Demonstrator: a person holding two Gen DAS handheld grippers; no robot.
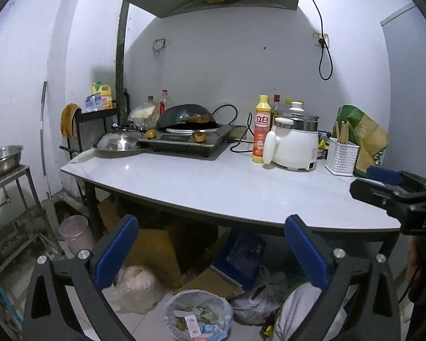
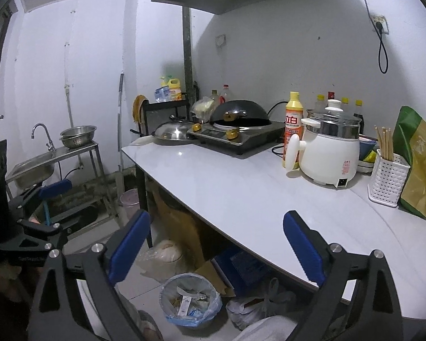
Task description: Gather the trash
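A small bin (image 1: 198,316) lined with a clear bag stands on the floor under the white table (image 1: 213,182), with wrappers and scraps inside; the right wrist view shows the bin (image 2: 190,301) too. My left gripper (image 1: 213,253) hovers above it, open, nothing between its blue pads (image 1: 116,253). My right gripper (image 2: 217,245) is also open and empty, held over the table's front edge (image 2: 269,253). The right gripper (image 1: 383,182) shows at the right edge of the left wrist view. The left gripper (image 2: 48,199) appears at the left of the right wrist view.
On the table stand an induction cooker with a black wok (image 1: 189,118), a steel lid (image 1: 119,142), a detergent bottle (image 1: 261,129), a white pot (image 1: 295,145), a chopstick basket (image 1: 342,155) and a green bag (image 1: 366,139). Plastic bags (image 1: 139,287), cardboard and a blue box (image 1: 241,258) lie under the table. A sink (image 2: 34,167) stands at left.
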